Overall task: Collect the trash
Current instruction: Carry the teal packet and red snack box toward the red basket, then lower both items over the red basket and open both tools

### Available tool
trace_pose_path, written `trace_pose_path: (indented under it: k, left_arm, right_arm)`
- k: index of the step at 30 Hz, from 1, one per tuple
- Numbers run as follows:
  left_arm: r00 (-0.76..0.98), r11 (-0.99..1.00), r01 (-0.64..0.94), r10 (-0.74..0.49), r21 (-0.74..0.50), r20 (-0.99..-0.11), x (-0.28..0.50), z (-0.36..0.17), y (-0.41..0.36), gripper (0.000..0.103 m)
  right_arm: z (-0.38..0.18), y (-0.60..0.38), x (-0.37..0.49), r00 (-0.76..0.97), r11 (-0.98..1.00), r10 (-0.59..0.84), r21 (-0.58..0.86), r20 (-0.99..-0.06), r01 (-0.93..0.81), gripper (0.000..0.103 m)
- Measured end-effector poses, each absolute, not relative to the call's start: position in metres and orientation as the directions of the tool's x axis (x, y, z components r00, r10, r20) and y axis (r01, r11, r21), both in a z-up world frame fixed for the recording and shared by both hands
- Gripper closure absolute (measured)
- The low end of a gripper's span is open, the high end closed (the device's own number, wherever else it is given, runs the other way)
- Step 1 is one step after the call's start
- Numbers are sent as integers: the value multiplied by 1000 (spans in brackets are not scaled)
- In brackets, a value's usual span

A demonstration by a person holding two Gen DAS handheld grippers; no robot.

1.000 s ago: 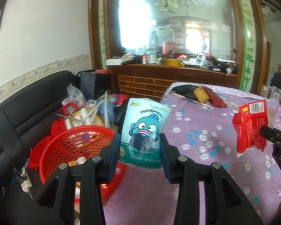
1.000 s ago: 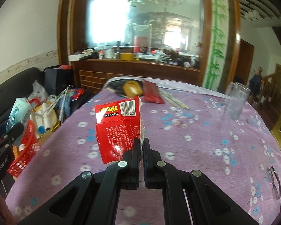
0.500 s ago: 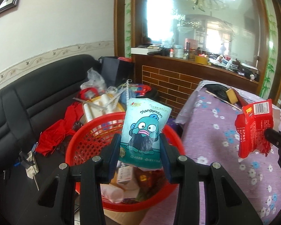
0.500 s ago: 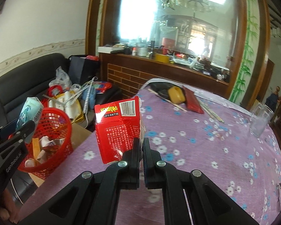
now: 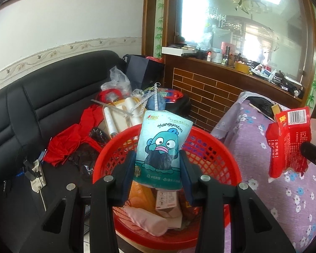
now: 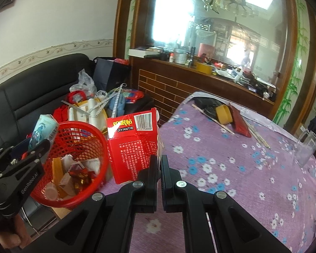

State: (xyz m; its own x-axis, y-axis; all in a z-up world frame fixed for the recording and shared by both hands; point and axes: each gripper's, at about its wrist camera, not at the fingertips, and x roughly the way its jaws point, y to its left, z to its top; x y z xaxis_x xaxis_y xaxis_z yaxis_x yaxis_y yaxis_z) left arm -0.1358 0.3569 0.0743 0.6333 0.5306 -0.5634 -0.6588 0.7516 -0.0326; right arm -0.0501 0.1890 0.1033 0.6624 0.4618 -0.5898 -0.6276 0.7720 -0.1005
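Observation:
My left gripper (image 5: 158,158) is shut on a pale blue tissue pack (image 5: 161,147) with a cartoon fish, holding it upright over the red mesh basket (image 5: 227,158). Several wrappers, a small carton and a pink bottle lie in that basket. My right gripper (image 6: 159,160) is shut on the edge of a torn red carton (image 6: 130,143), which hangs over the table's left edge beside the basket (image 6: 90,139). The left gripper (image 6: 34,147) with its tissue pack (image 6: 41,130) shows at far left in the right wrist view. The red carton (image 5: 288,143) appears at right in the left wrist view.
A black sofa (image 5: 42,97) behind the basket is piled with red cloth, plastic bags and paper rolls. The table wears a purple flowered cloth (image 6: 231,160) with a yellow tape roll (image 6: 223,113), a red pouch, chopsticks and a glass (image 6: 305,147). A brick counter (image 6: 179,82) stands behind.
Both grippers have swung left, from over the table toward the sofa side. The tissue pack now hangs over the basket's inside, and the red carton has come to the table's left edge.

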Motion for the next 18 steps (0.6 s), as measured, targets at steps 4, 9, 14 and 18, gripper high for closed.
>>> trace_pose_path:
  k: [4, 9, 14, 18]
  left_arm:
    - [628, 748, -663, 531, -34, -569, -138, 72, 364, 64]
    - [623, 744, -668, 531, -36, -574, -138, 69, 371, 64]
    - [619, 741, -671, 528, -41, -581, -136, 66, 376, 64]
    - [618, 740, -671, 526, -44, -585, -136, 63, 380, 64]
  right_arm:
    - [103, 203, -52, 647, 758, 475, -98, -596, -645, 99]
    - [99, 218, -51, 621, 742, 490, -83, -612, -666, 98]
    - [96, 232, -50, 608, 733, 496, -77, -620, -676, 98]
    - [94, 242, -48, 606, 730, 495, -81, -623, -679, 98]
